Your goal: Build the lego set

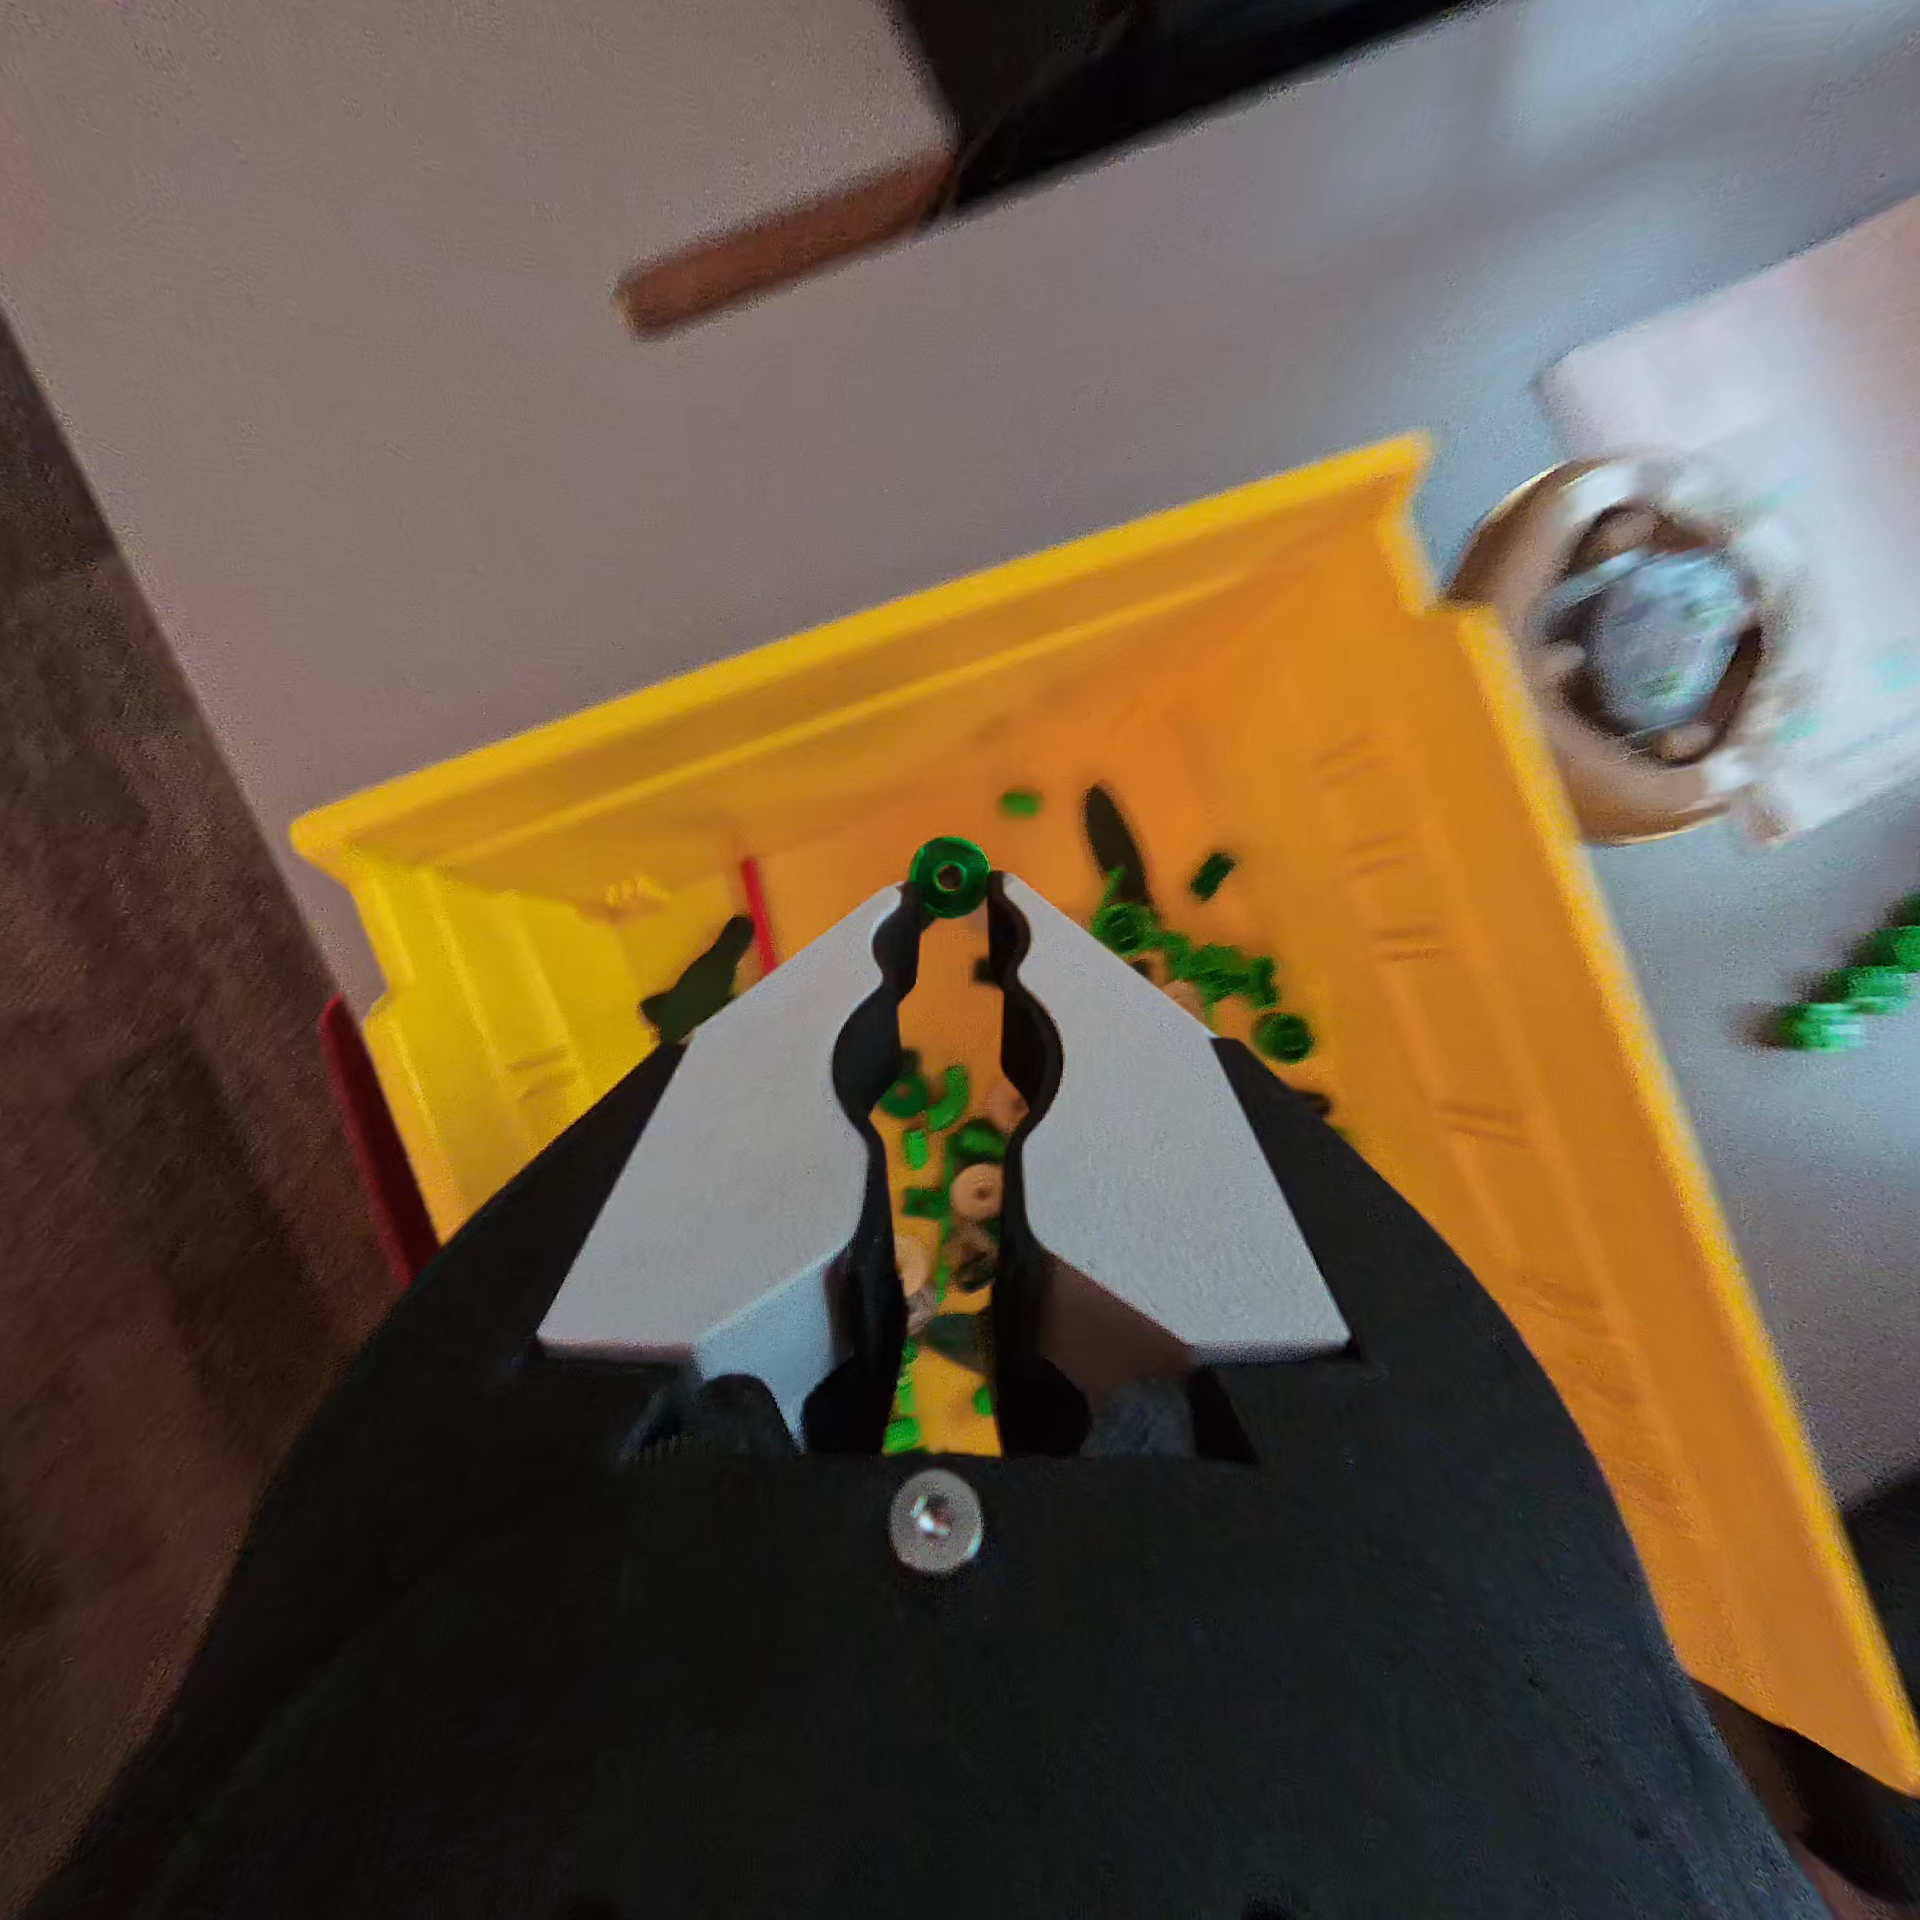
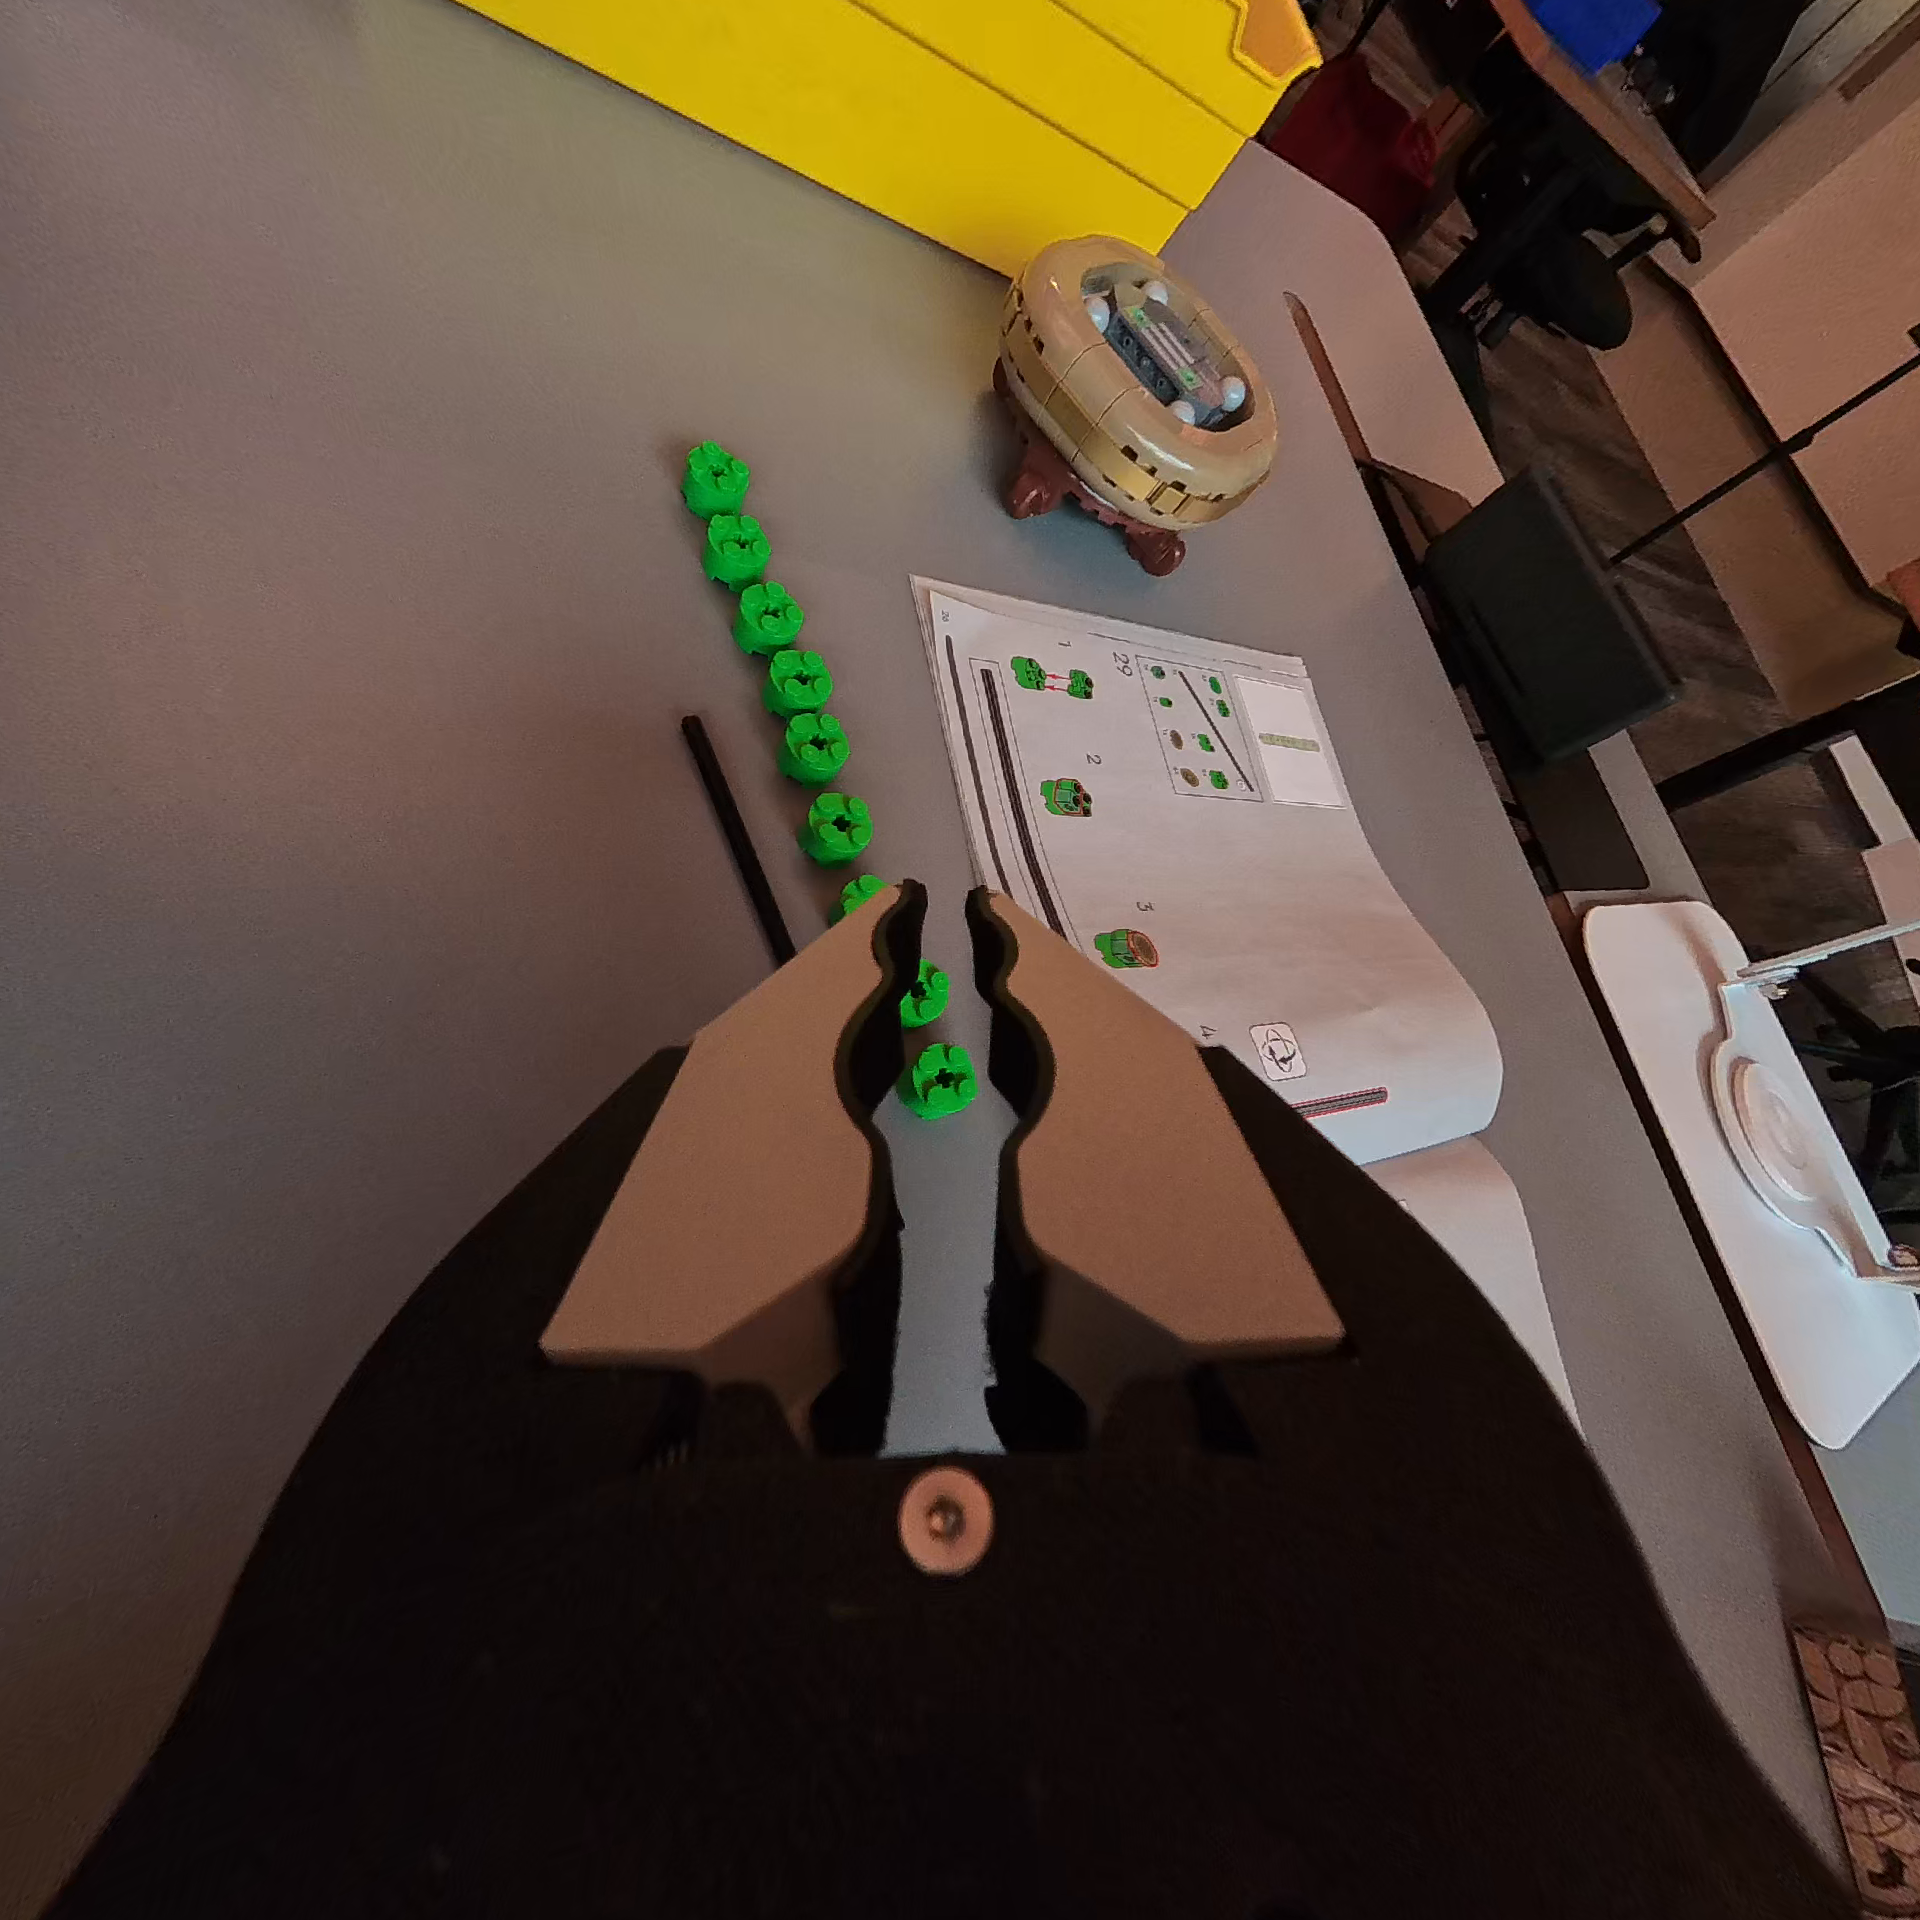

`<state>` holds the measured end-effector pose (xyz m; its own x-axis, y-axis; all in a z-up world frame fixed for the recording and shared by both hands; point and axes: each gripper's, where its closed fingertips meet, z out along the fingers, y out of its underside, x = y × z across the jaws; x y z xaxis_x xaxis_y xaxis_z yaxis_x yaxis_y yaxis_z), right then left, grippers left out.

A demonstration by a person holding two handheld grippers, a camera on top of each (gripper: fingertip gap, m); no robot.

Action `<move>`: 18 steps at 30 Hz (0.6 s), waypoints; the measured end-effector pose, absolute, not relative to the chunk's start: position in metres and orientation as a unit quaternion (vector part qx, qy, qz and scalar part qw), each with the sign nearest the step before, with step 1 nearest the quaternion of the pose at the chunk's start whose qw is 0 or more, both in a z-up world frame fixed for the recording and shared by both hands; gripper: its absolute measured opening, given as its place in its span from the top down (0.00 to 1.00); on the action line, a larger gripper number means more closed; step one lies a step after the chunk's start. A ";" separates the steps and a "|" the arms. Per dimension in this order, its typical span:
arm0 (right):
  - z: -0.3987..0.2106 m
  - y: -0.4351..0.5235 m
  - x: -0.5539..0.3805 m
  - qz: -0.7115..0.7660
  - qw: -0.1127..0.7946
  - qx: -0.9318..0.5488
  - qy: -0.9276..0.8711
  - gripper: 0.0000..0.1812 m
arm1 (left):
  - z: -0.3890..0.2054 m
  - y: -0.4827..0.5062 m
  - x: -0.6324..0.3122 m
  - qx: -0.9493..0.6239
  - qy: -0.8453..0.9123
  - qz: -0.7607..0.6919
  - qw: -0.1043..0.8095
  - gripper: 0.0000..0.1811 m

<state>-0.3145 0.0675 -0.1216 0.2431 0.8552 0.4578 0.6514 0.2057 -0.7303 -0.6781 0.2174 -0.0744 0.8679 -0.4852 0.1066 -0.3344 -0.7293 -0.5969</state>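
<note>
My left gripper (image 1: 948, 883) is shut on a small round green lego piece (image 1: 948, 876) and holds it over the yellow bin (image 1: 831, 727), which holds several loose green and tan pieces (image 1: 971, 1164). The left wrist view is blurred. My right gripper (image 2: 943, 891) is slightly open and empty above a row of several green round bricks (image 2: 795, 681) on the grey table (image 2: 312, 623). A thin black axle (image 2: 732, 831) lies left of the row. The open instruction booklet (image 2: 1195, 883) lies to the right. A tan domed lego model on a brown base (image 2: 1138, 384) stands beyond it.
The yellow bin's outer wall (image 2: 935, 114) runs along the table's far side in the right wrist view. A white tray-like object (image 2: 1745, 1143) sits off the table's right edge. Chairs and furniture stand beyond. The lego model (image 1: 1642, 644) and green bricks (image 1: 1860, 997) show blurred in the left wrist view. My hands' fingertips stand some 40 cm from each other. Between my right fingertips and the thin black axle (image 2: 732, 831) there is roughly 6 cm.
</note>
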 end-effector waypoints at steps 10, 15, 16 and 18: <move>-0.085 0.065 -0.333 0.125 0.552 -0.592 -0.574 0.93 | 0.027 0.119 -0.525 -0.752 0.378 -0.438 0.314 0.94; -0.019 0.047 -0.375 0.176 0.646 -0.534 -0.517 0.85 | 0.037 0.057 -0.455 -0.679 0.438 -0.531 0.254 0.94; -0.002 0.044 -0.381 0.173 0.668 -0.521 -0.503 0.84 | 0.040 0.048 -0.446 -0.666 0.440 -0.551 0.243 0.94; 0.029 0.039 -0.390 0.156 0.714 -0.493 -0.472 0.80 | 0.047 0.033 -0.433 -0.642 0.437 -0.587 0.227 0.94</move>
<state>-0.3897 0.0392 0.0294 0.5054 0.6884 0.5203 0.2427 0.4653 -0.8513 -0.4328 0.0333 0.0468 -0.0725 -0.8281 0.5559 -0.2956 -0.5145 -0.8049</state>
